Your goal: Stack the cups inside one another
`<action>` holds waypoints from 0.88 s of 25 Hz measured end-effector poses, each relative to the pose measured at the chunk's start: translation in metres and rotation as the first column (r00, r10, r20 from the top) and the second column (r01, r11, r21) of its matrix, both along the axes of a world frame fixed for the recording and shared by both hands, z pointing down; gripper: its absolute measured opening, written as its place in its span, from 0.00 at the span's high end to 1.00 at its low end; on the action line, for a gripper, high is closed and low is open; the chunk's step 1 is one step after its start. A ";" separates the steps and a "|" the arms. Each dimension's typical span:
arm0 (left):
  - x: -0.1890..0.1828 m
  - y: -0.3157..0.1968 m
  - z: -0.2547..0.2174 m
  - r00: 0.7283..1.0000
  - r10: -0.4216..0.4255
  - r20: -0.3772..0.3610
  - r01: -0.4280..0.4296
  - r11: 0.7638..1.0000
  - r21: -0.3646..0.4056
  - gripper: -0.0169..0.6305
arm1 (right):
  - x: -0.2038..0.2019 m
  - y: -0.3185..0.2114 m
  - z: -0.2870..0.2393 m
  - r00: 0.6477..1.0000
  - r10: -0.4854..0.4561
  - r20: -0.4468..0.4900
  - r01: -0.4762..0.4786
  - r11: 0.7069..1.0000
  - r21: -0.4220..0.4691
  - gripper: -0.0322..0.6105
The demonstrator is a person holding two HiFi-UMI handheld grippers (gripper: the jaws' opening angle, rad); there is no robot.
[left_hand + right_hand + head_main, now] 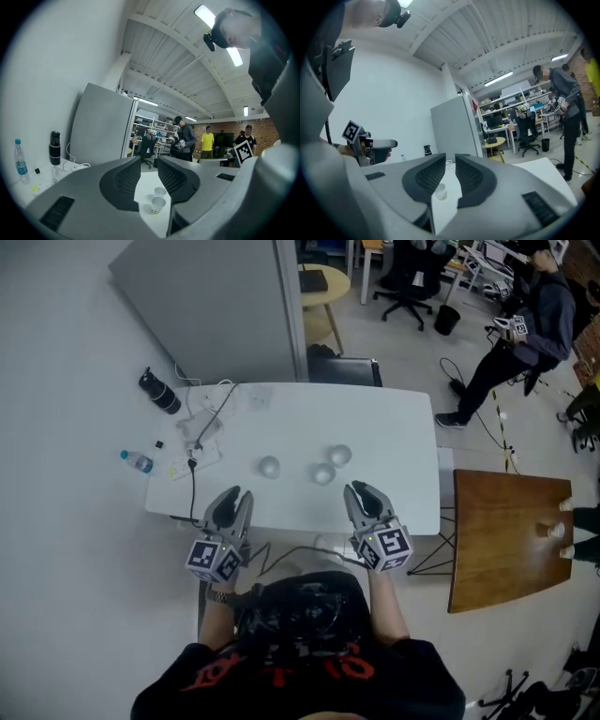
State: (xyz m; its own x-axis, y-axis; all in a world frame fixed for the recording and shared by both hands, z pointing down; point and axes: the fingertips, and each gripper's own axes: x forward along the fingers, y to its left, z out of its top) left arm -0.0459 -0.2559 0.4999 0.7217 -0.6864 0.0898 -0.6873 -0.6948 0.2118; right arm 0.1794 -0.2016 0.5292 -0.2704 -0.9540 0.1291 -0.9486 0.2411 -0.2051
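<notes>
Three small pale cups stand on the white table (394,427): one to the left (269,466), one in the middle (323,473) and one behind it to the right (339,456). My left gripper (236,493) hovers at the table's near edge, short of the left cup, jaws slightly apart and empty. My right gripper (359,488) hovers at the near edge in front of the two right cups, jaws a narrow gap apart, empty. The left gripper (146,161) view shows two cups (158,204) ahead between its jaws. Past the right gripper (450,157), one cup (440,191) shows.
A black bottle (159,392), a small water bottle (137,461) and a power strip with cables (202,442) lie at the table's left end. A grey partition (225,306) stands behind. A brown wooden table (506,535) is at the right. A person (525,324) stands far right.
</notes>
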 end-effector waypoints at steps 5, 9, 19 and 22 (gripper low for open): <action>-0.001 -0.029 0.007 1.000 0.024 0.007 -0.024 1.000 -0.019 0.79 | -0.016 -0.035 0.053 0.999 -0.033 -0.035 0.028 0.990 -0.139 0.58; 0.000 -0.045 0.012 0.998 0.066 0.023 -0.066 0.998 -0.010 0.73 | -0.023 -0.060 0.119 0.991 -0.018 -0.131 -0.016 0.967 -0.255 0.42; -0.039 -0.083 0.009 0.999 0.024 0.030 -0.024 1.000 -0.005 0.73 | -0.013 -0.111 0.290 0.970 0.147 -0.192 -0.231 0.795 -0.561 0.23; -0.042 -0.087 0.009 0.999 0.021 0.042 -0.021 1.000 -0.008 0.73 | -0.015 -0.123 0.299 0.968 0.145 -0.206 -0.239 0.780 -0.578 0.33</action>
State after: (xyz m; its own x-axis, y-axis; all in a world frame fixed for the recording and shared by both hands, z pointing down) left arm -0.0876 -0.3424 0.5089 0.7313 -0.6705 0.1251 -0.6810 -0.7077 0.1881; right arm 0.1642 -0.3246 0.8279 -0.0234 -0.7047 0.7091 -0.9916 -0.0740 -0.1063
